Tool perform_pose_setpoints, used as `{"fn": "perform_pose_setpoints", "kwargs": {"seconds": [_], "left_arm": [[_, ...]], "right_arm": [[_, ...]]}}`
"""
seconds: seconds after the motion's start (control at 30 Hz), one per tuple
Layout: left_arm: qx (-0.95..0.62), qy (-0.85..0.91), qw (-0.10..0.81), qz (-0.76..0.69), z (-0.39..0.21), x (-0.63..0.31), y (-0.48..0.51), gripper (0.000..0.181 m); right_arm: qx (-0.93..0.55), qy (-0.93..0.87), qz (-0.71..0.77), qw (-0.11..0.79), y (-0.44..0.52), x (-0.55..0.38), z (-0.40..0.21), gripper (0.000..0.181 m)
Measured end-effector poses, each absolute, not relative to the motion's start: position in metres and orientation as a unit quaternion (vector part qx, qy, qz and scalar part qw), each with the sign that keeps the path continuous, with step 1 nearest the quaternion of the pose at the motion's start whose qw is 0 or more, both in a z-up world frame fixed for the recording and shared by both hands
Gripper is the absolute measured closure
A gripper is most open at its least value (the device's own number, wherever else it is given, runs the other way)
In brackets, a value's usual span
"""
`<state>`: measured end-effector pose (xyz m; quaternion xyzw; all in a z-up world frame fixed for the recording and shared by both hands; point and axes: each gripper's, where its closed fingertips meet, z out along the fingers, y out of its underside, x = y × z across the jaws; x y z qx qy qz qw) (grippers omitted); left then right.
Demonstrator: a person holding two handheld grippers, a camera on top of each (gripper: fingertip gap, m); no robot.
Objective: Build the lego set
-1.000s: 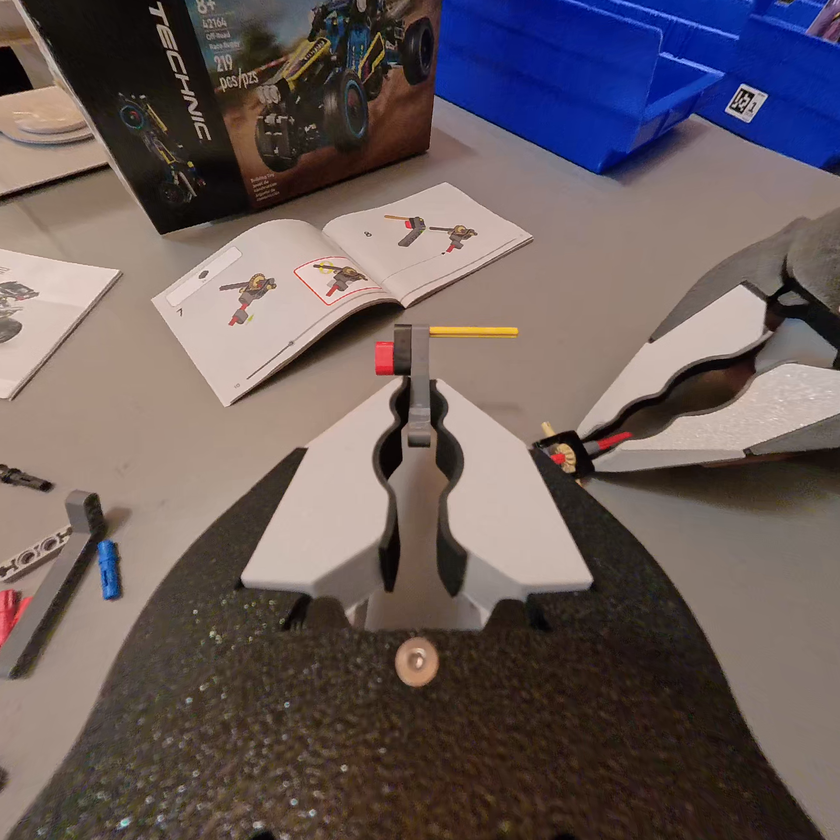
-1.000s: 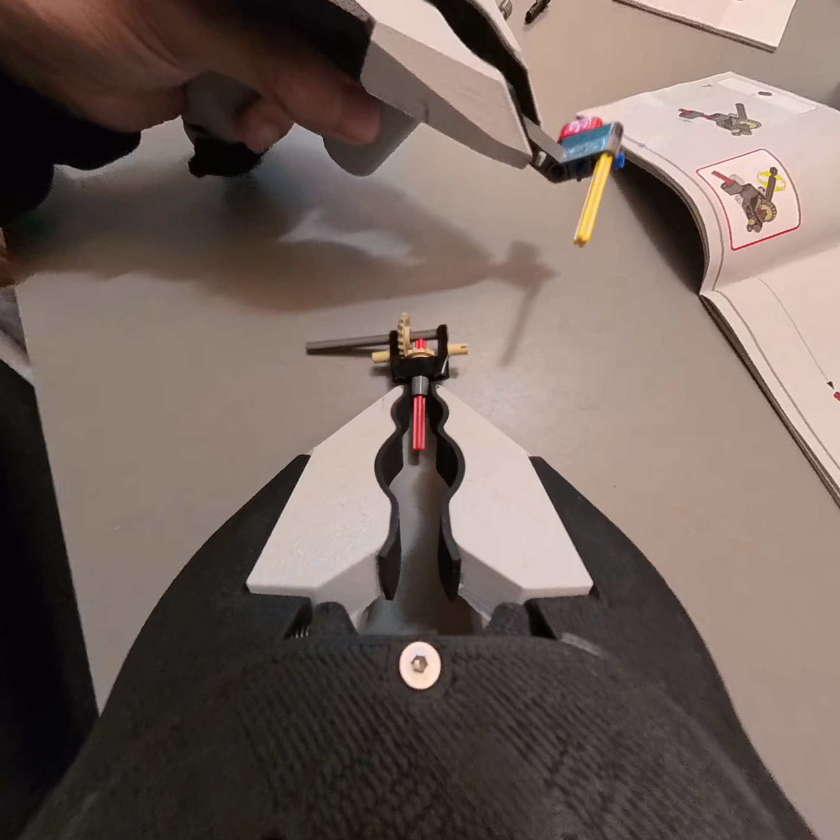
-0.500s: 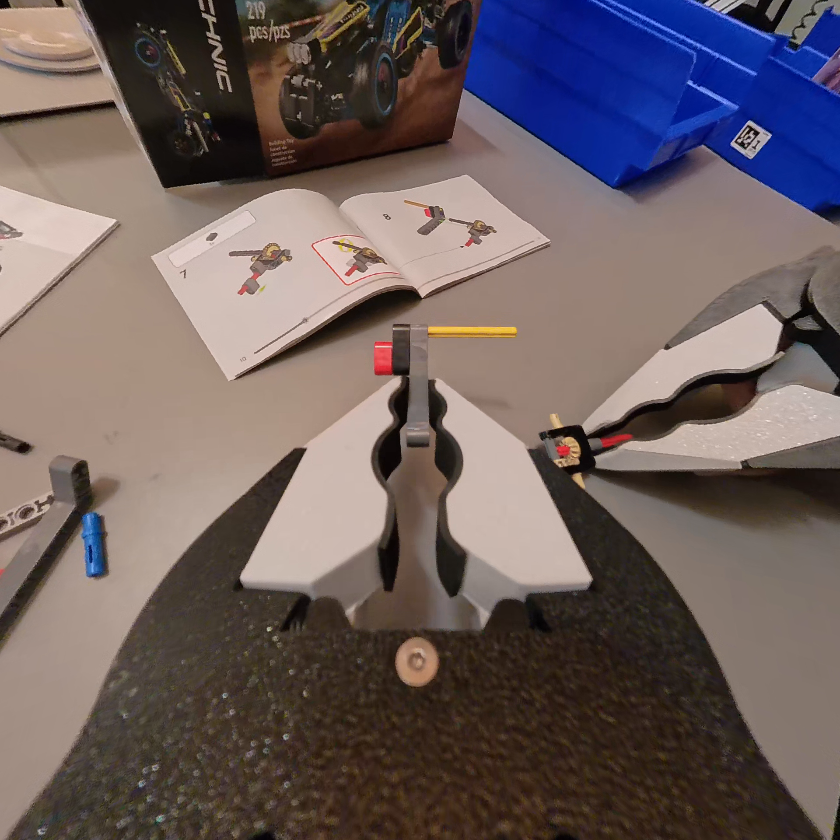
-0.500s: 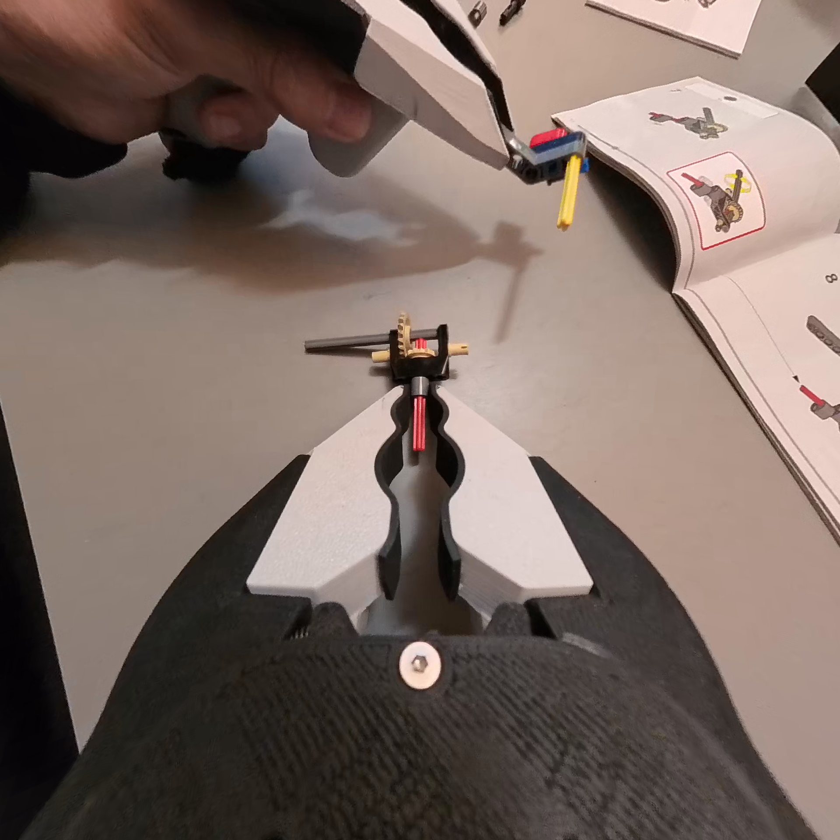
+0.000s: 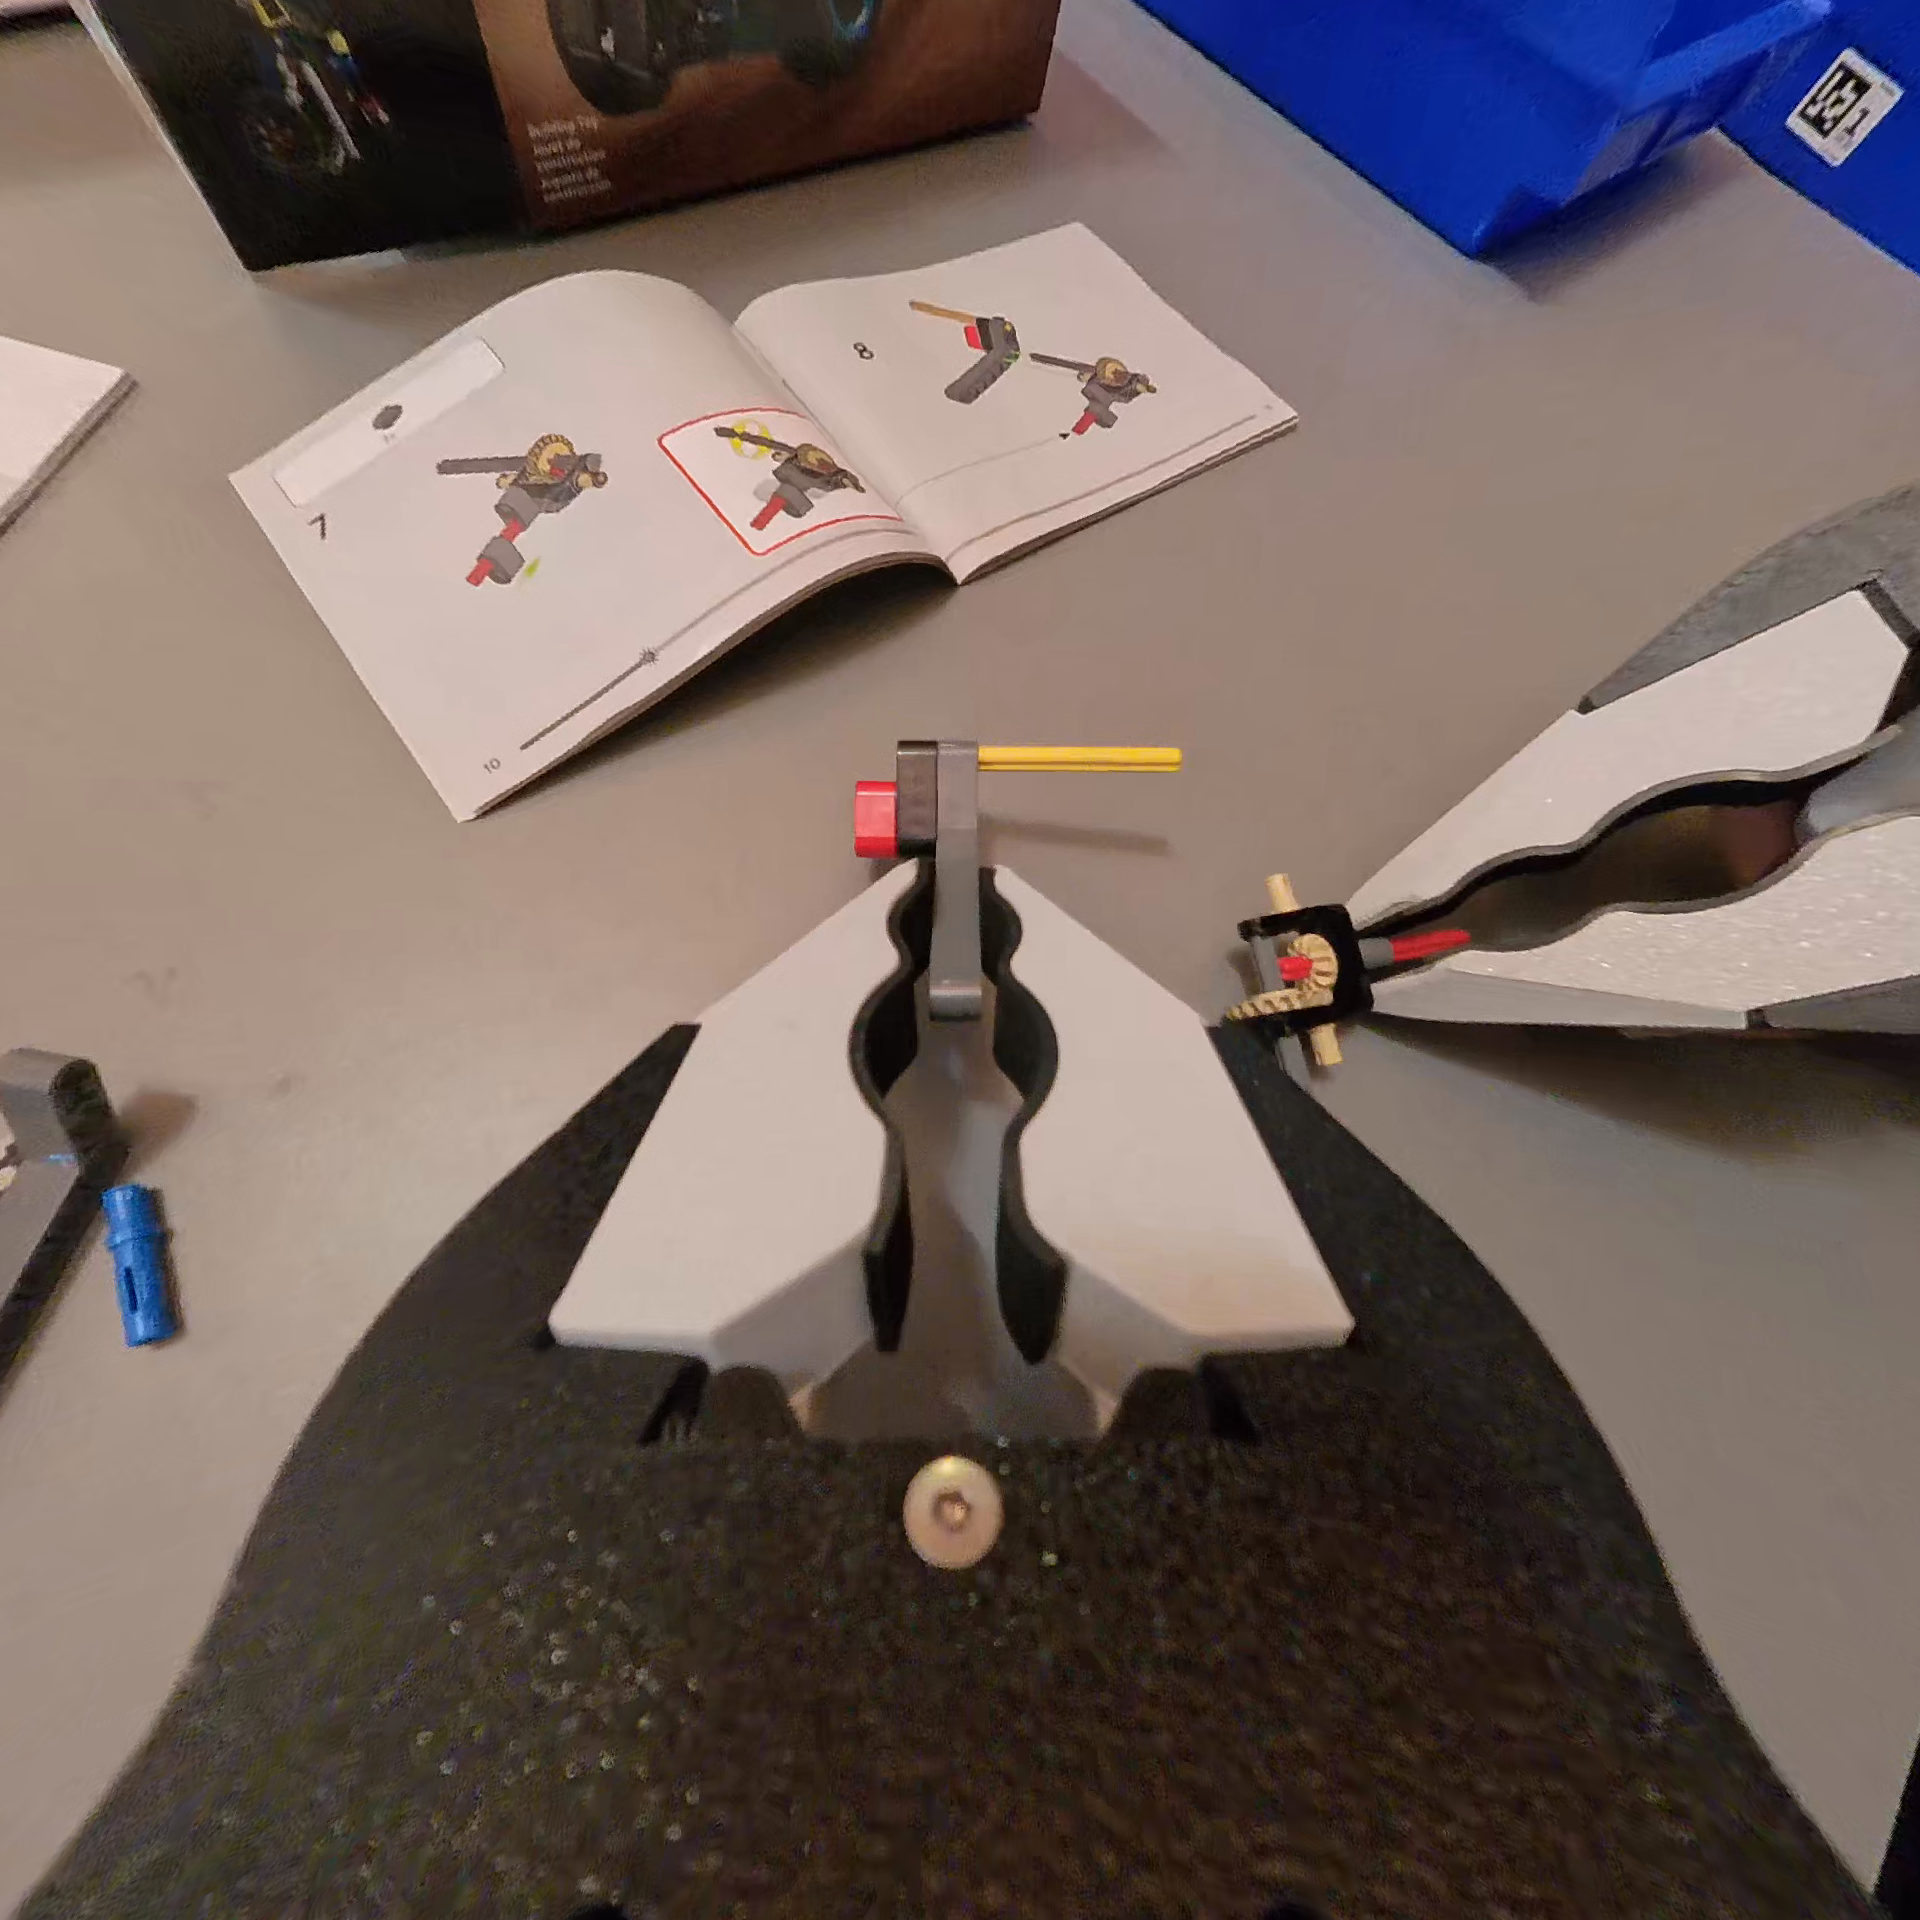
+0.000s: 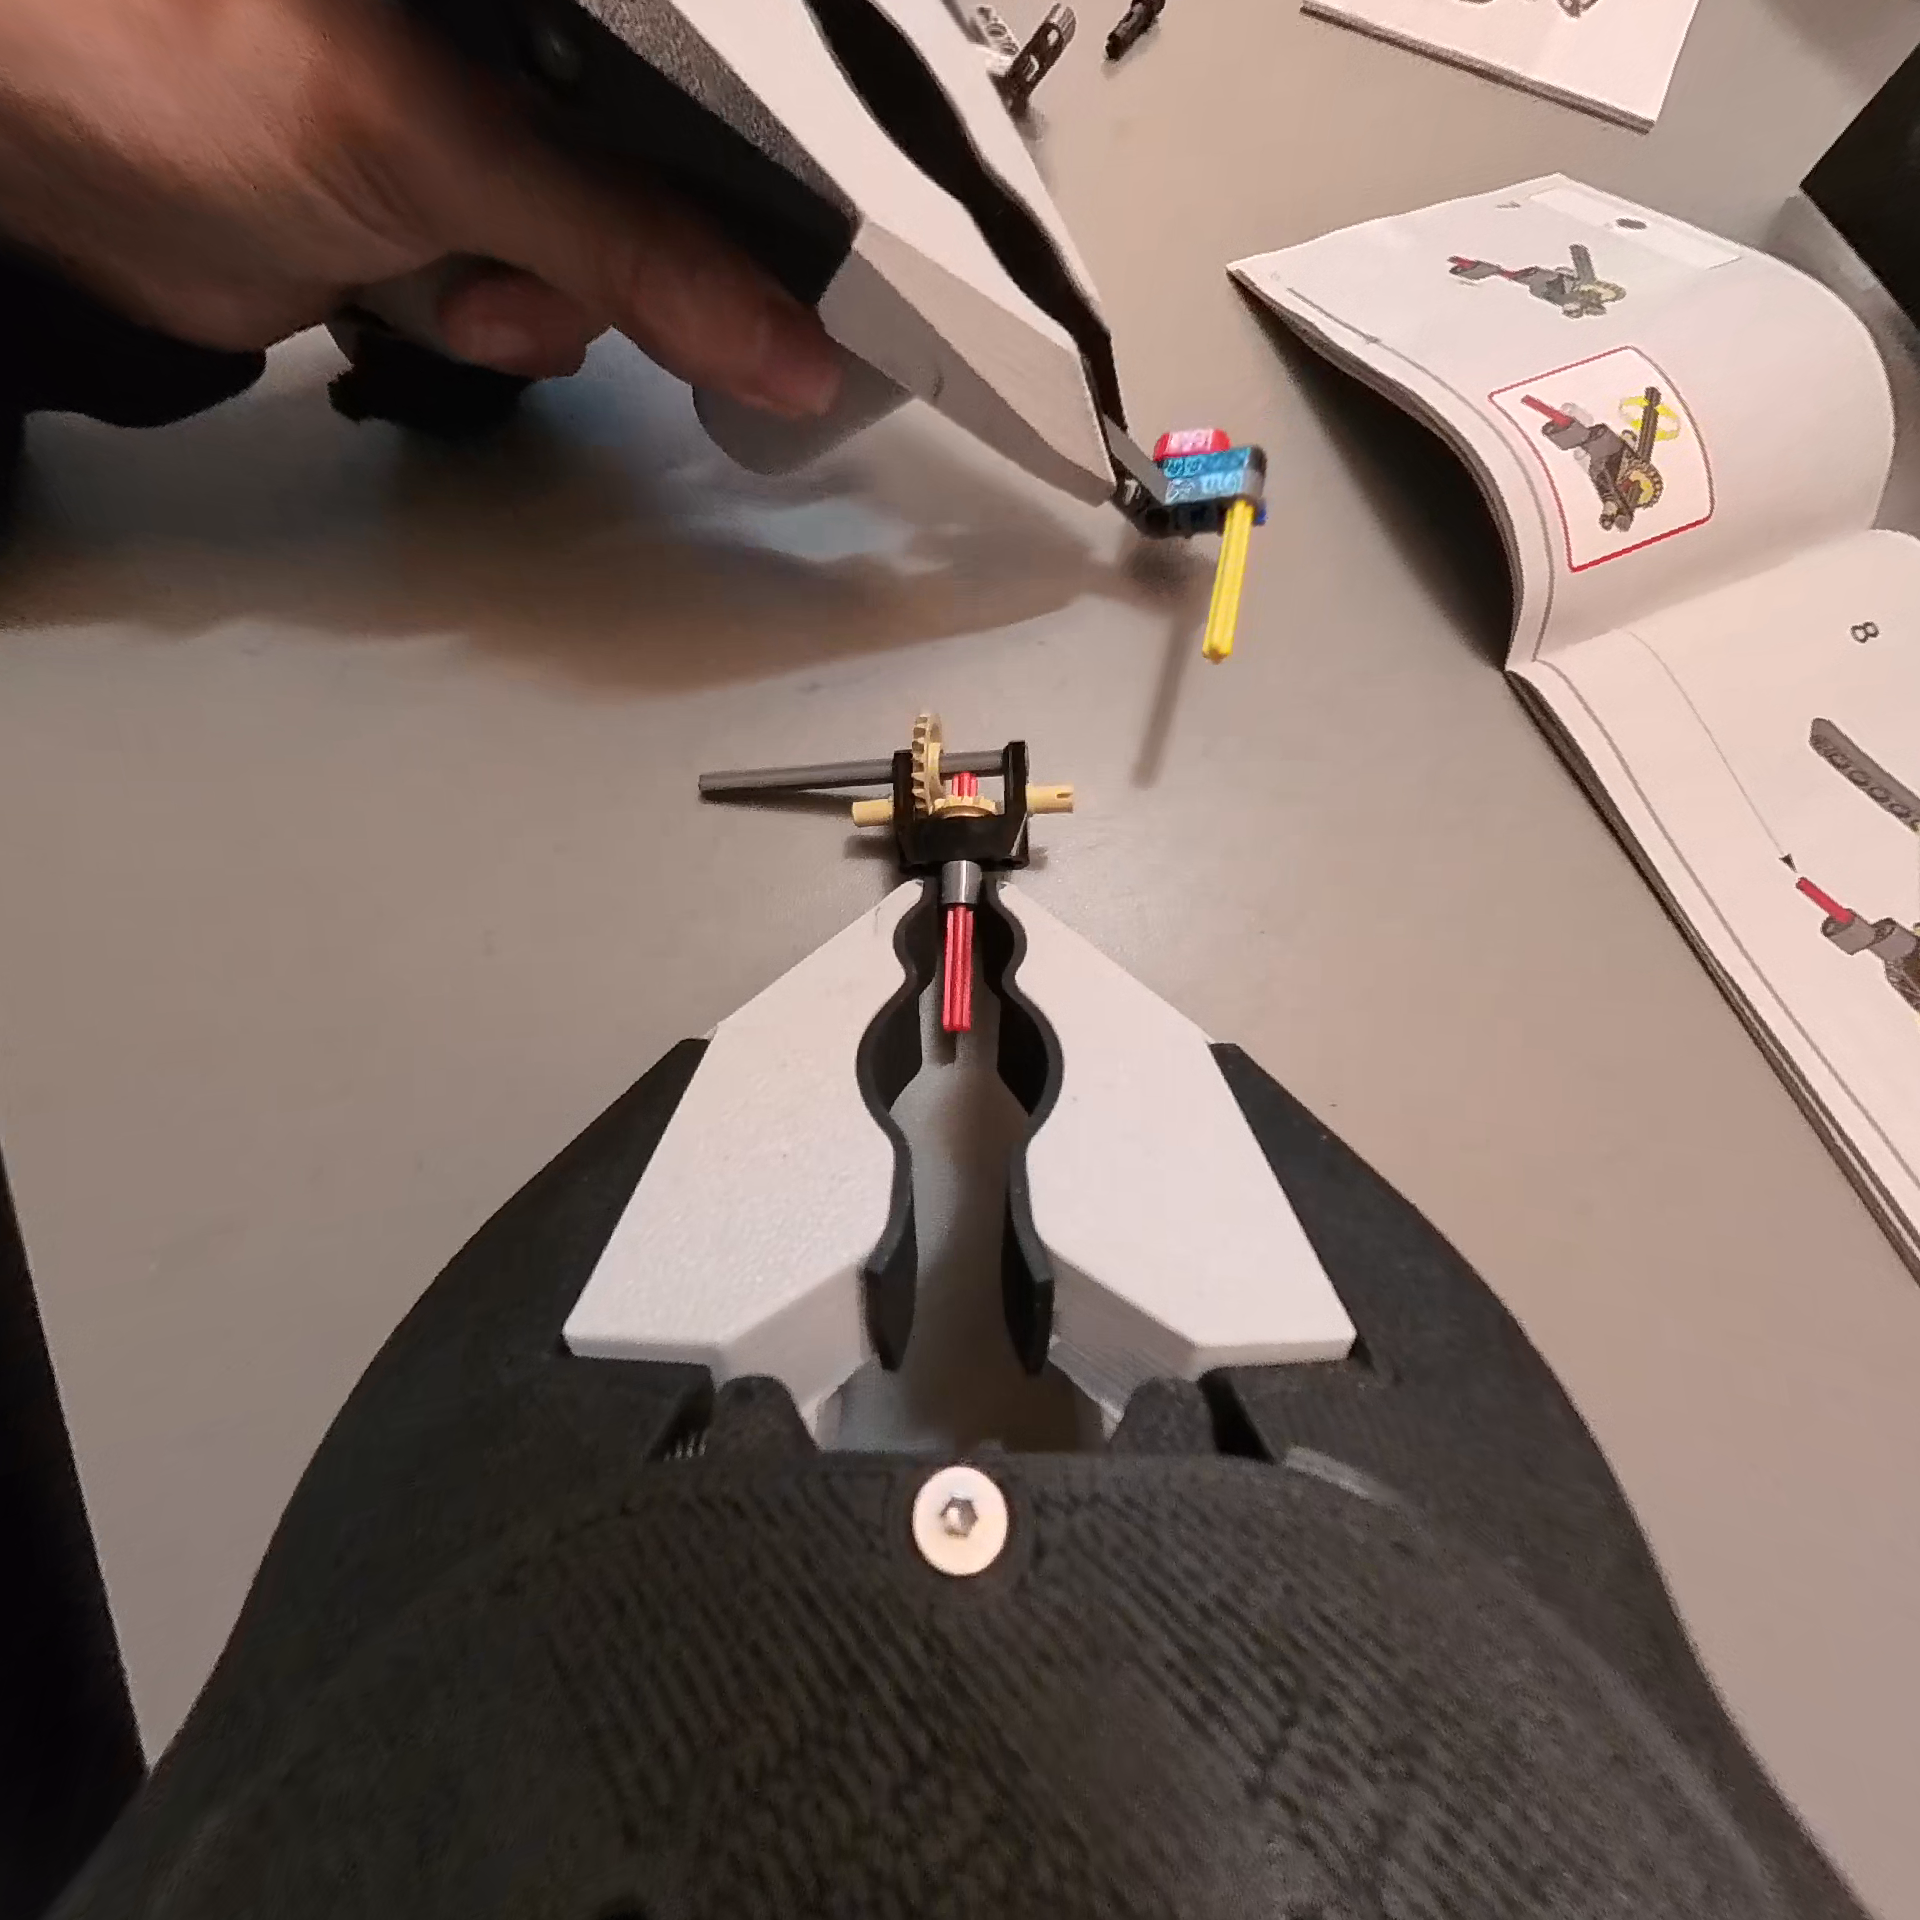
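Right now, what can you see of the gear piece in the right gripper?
The gear assembly is a small black plastic frame holding two meshed tan bevel gears. A dark grey axle sticks out to its left, a tan pin crosses it, and a red axle with a grey collar runs back between the fingers of the right gripper, which clamp it low over the grey table.

Open instruction booklet (image 5: 623, 468): step numeral on each page, small page number at corner. Box (image 5: 727, 135): small white print, seemingly too blurred to read. Blue bin (image 5: 1455, 104): white tag (image 5: 1841, 104), black code mark.
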<state>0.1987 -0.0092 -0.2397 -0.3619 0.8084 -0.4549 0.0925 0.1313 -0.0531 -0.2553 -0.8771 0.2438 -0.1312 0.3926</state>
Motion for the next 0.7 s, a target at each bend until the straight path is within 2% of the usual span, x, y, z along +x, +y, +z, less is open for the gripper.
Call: {"fn": "perform_pose_setpoints", "kwargs": {"seconds": [0.27,0.7], "left_arm": [[-0.373,0.807,0.055,-0.454,-0.244,0.197,-0.010,0.176],[-0.369,0.809,0.053,-0.454,-0.244,0.195,-0.011,0.176]], "right_arm": [[-0.876,0.248,-0.122,0.395,-0.053,0.132,-0.255,0.176],[-0.853,0.318,-0.157,0.382,-0.073,0.148,-0.256,0.176]]}}
